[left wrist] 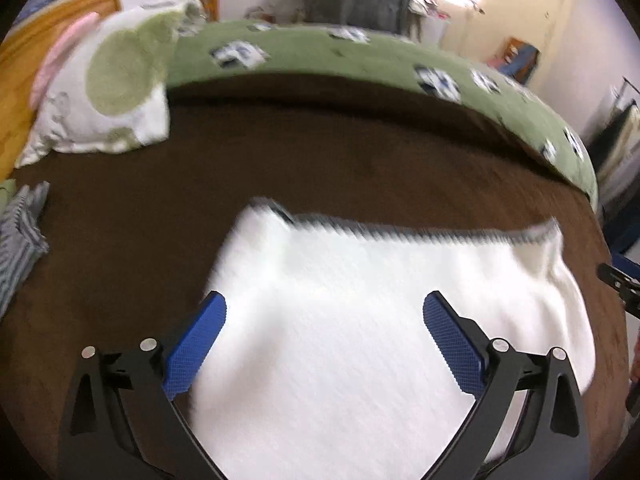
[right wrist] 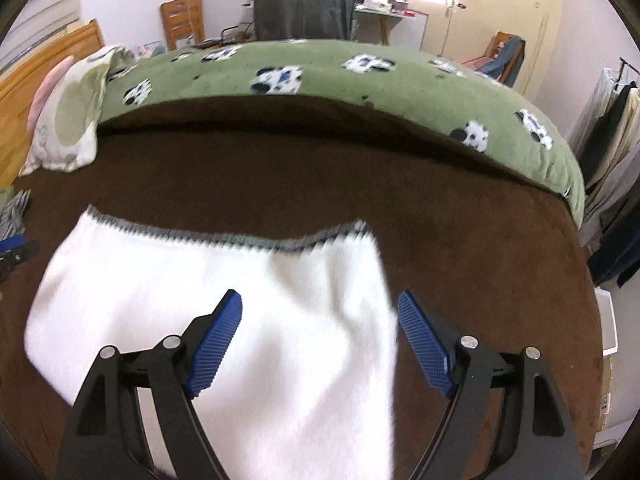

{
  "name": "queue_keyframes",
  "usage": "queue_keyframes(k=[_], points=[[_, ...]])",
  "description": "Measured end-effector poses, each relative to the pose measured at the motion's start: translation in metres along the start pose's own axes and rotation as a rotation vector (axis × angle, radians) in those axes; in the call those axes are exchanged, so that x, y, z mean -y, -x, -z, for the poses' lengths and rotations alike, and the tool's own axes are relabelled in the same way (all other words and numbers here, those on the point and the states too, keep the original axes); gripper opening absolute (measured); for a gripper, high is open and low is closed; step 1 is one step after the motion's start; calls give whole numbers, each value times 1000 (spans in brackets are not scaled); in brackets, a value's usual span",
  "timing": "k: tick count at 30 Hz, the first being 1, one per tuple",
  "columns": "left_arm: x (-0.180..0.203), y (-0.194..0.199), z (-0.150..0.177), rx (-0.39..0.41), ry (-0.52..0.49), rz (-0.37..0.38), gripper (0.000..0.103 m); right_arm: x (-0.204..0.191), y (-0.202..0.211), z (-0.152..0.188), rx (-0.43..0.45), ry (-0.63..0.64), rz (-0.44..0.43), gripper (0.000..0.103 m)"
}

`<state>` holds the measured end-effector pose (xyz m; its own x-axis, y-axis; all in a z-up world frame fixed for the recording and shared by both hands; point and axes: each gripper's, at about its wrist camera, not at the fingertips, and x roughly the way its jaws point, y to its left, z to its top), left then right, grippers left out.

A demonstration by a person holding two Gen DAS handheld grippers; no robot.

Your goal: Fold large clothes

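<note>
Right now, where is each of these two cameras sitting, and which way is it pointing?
Left wrist: sits on the left gripper, looking forward between its open blue fingers at the white garment on the brown blanket; the right gripper peeks in at the edge.
Right wrist: sits on the right gripper, fingers open over the garment's right edge; the left gripper shows at the far left.
Both share the garment, the green blanket and the pillow.

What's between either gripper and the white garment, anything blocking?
Nothing visible. The left gripper and right gripper are both open directly over the white garment, which lies flat on the brown bed cover. The striped cloth and pillow lie well off to the left.
</note>
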<state>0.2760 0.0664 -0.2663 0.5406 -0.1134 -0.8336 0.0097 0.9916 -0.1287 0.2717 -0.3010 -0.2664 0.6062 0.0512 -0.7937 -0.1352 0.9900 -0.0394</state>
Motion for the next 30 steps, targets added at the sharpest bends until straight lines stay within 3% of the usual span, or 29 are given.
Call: queue_keyframes(k=[5,7,11,15,18,25,30], points=[[21,-17,41,-64,-50,-3,96,-3,-5,48,-34,12,13,53],[19,-26,51,-91,-35,6,96,0,-14,63,-73,2,0,49],[-5,-46,63,-132,34,-30,96,6,-36,83,-132,30,126,41],[-27,-59,70,-122,52,0,97,14,-53,94,-159,-14,150,41],[-25,-67,72,-114,-5,-11,97,12,-68,100,-166,-33,169,41],[-26,-70,77,-64,-14,-13,98,16,-79,103,-150,-92,163,44],[-22,-70,71,-106,-6,-33,98,18,-75,102,-144,-101,153,44]])
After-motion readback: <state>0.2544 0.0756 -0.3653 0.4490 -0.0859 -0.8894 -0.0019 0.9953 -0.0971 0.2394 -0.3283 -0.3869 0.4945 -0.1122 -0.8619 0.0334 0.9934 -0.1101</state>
